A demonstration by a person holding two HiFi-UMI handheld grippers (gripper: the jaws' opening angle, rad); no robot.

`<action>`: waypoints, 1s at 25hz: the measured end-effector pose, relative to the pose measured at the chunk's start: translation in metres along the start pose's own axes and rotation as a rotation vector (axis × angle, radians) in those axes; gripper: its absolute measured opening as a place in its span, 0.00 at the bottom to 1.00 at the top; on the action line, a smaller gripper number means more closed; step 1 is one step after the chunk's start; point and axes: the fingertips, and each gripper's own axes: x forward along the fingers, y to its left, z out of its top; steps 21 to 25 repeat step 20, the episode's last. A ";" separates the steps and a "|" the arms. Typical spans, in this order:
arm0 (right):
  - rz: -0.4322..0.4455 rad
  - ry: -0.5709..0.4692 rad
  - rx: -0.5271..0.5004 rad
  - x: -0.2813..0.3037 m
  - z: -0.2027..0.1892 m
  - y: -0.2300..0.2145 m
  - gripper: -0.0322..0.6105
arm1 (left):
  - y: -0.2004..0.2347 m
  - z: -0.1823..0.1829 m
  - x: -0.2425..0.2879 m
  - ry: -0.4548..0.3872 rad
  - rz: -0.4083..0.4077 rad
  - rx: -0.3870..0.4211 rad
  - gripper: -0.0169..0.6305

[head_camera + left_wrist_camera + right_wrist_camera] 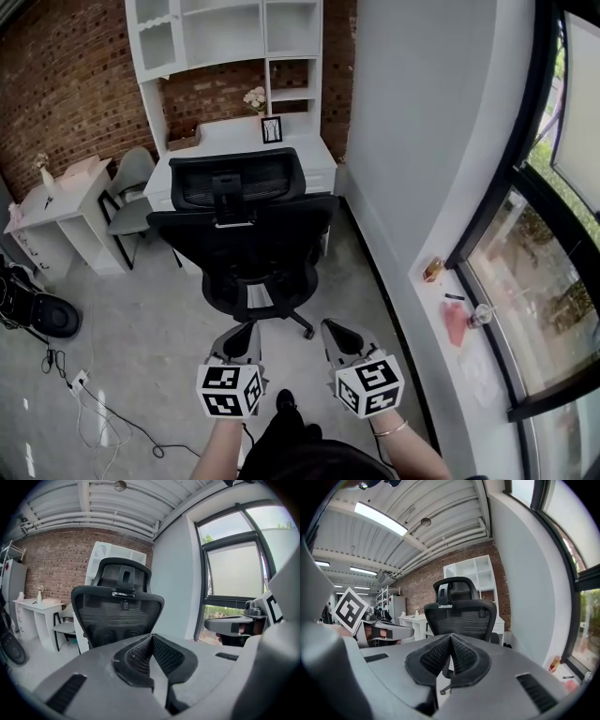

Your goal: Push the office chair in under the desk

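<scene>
A black mesh-backed office chair (239, 225) stands with its back toward me, its seat pulled out from the white desk (314, 155) with shelves at the brick wall. Both grippers hang just behind the chair, apart from it. My left gripper (248, 327) is shut with nothing between its jaws, and the chair back (117, 606) fills the view ahead of its tips (151, 637). To its right, my right gripper (331, 327) is also shut and empty. In the right gripper view its tips (451, 637) point at the chair back (461, 613).
A grey chair (131, 192) sits at a small white side table (66, 192) on the left. A black round device (42, 314) and cables with a power strip (80, 380) lie on the floor at left. A grey wall and a window sill (464, 361) with small items run along the right.
</scene>
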 end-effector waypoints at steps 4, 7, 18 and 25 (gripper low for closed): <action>-0.010 0.000 0.033 -0.009 -0.006 -0.004 0.06 | -0.001 -0.008 -0.004 0.009 -0.004 -0.009 0.04; -0.013 0.002 0.041 -0.011 -0.009 -0.005 0.06 | -0.003 -0.010 -0.005 0.014 -0.008 -0.009 0.04; -0.015 -0.001 0.058 -0.017 -0.015 0.000 0.05 | -0.001 -0.013 -0.013 0.010 -0.023 -0.016 0.04; -0.020 0.003 0.052 -0.019 -0.016 -0.001 0.06 | -0.002 -0.016 -0.013 0.019 -0.028 -0.016 0.04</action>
